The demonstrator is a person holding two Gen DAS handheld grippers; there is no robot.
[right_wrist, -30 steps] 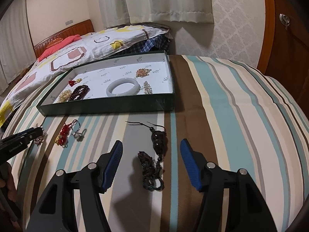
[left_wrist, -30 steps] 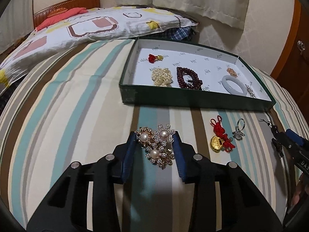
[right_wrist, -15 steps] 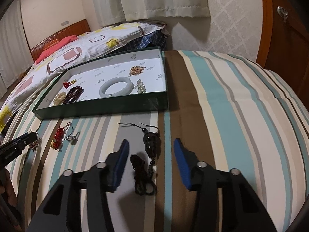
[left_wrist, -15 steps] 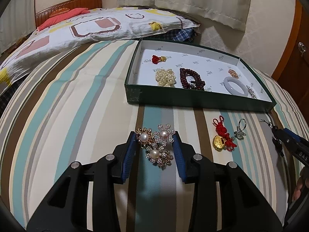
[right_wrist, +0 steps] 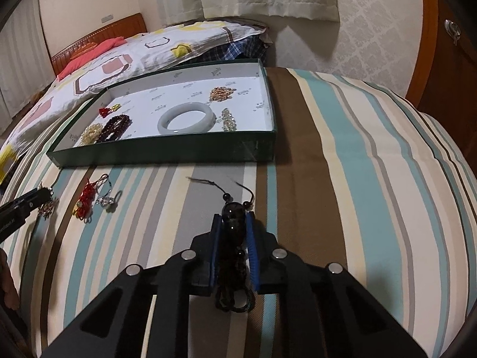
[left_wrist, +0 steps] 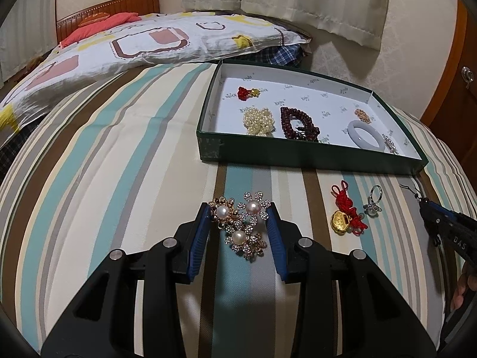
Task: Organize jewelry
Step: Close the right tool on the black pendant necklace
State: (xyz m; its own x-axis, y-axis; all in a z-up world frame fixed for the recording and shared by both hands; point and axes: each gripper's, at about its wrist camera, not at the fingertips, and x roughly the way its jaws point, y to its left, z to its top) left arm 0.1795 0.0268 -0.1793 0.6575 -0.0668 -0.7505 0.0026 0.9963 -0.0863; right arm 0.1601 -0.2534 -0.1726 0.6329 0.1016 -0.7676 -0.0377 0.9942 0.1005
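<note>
Bed (left_wrist: pixel 104 155) with the striped cover carries everything; green box (left_wrist: pixel 313 158) sits on it toward the far side, open top.

Progress, judged from layout: roughly half done. In the box: white bangle (right_wrist: pixel 186 117), dark red bead bracelet (left_wrist: pixel 299 123), pearl cluster (left_wrist: pixel 258 121), small red-and-gold charm (left_wrist: pixel 246 92), gold chain piece (right_wrist: pixel 222 93), a crystal piece (right_wrist: pixel 228 123) by the near wall.

Left on the bed, near side of the box: pearl brooches (left_wrist: pixel 243 225), red knot charm with gold ingot (left_wrist: pixel 345 213), ring (left_wrist: pixel 374 200), dark bead pendant (right_wrist: pixel 234 232). So four items still to move.

Left gripper (left_wrist: pixel 238 232): jaws narrowed around the pearl brooches, pads at or just touching the cluster's outer edges; firm clamp can't be confirmed. Brooches appear to lie on the cover.

Right gripper (right_wrist: pixel 234 238): jaws clamped on the dark bead pendant, big bead between the pads, cords poking out ahead, tassel hanging out behind.

Change vs 1.0 s ago:
- Right jaws were wide apart over the pendant lying loose; narrowed at 0.5 s; now closed on it.
- Left jaws closed in only slightly; brooches same spot.
- Both cameras sit a little nearer the box.
- Box contents, knot charm and ring unchanged.
</note>
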